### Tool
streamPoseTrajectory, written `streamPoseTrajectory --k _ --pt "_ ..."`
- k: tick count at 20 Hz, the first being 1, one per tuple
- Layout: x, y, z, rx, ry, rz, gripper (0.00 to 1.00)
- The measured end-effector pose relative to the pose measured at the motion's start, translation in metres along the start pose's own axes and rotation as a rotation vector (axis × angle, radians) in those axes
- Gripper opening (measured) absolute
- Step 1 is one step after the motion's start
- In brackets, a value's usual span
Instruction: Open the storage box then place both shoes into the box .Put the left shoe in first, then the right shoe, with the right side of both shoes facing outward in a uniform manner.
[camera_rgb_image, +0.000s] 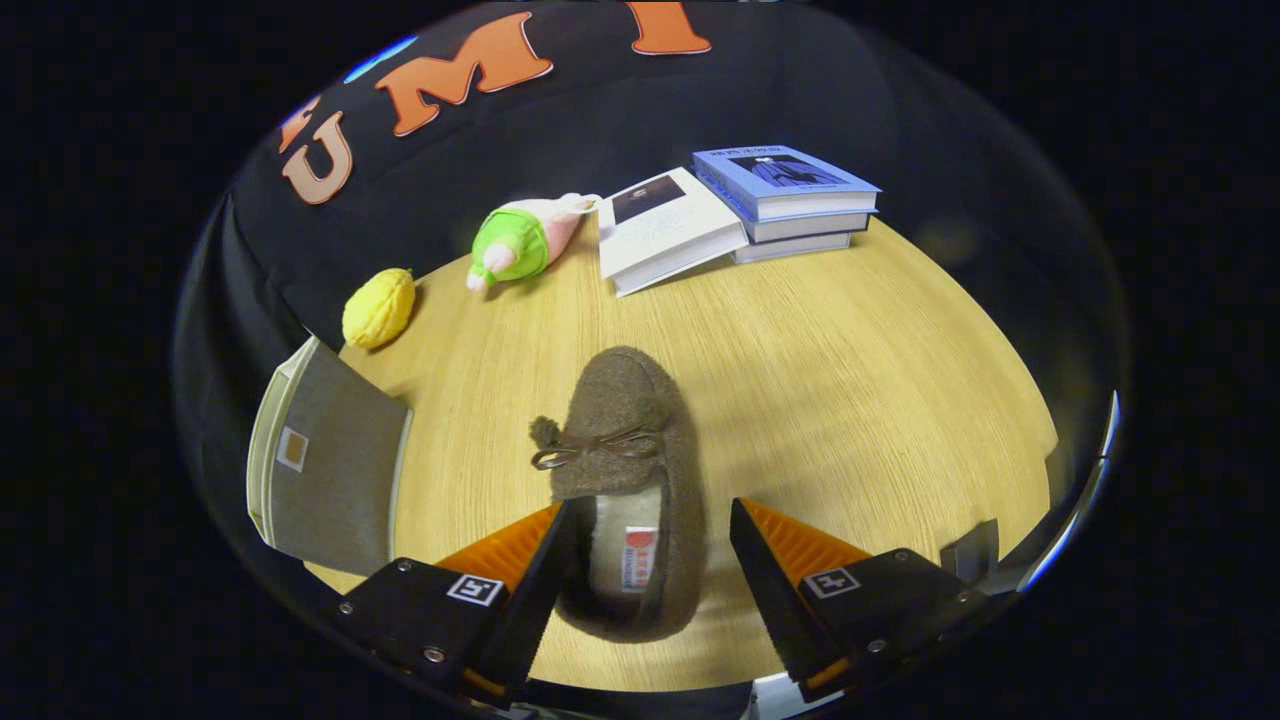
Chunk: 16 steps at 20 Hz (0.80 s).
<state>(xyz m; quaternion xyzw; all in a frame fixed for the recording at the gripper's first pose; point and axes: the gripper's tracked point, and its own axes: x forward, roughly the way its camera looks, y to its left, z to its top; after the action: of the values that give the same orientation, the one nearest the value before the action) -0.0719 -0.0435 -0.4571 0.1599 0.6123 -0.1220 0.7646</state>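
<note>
gripper (650, 540): fingers spread wide, holding nothing; jaws straddle the heel end of the shoe.
left finger (535, 580): tip touching or just beside the shoe's left rim near the heel opening; can't tell if it presses.
right finger (765, 580): clear gap to the shoe's right side, bare tabletop between them.
shoe (625, 440): brown fuzzy slipper with bow, sole down on the table, heel between the fingers, toe pointing straight ahead and away.
long axis: runs along the finger direction, roughly perpendicular to the closing line, so a squeeze would bite across the width at the heel/opening.
offset: shoe sits left of centre between the fingers; my read is a small shift left would centre it before closing.
which shoe: can't tell left from right here.
storage box (325, 465): grey fabric-sided, at the table's left edge, just left of and beyond the left finger, near the shoe but apart; can't tell whether open.
direction to box: judged a leftward carry from the grasp point.
table (850, 380): light wood, bare to the right of the shoe.
beyond the shoe: yellow toy (379, 307) and green-pink plush (520, 242) far left; white book (665, 228) leaning on blue book stack (790, 200) at the far edge, well apart from the work.
risk: soft upper, pinch may collapse the heel and let the toe droop.
</note>
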Motion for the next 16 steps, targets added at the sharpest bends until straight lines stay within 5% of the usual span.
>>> streamPoseTrajectory --k 4,9,13,16 --pt "0.022 -0.009 0.008 -0.021 -0.036 -0.032 0.81" --pt "0.048 -0.010 0.009 -0.036 -0.071 -0.047 0.51" --pt "0.055 -0.014 0.011 0.063 -0.067 -0.061 0.18" --pt "0.053 -0.016 0.011 0.166 -0.031 -0.055 0.08"
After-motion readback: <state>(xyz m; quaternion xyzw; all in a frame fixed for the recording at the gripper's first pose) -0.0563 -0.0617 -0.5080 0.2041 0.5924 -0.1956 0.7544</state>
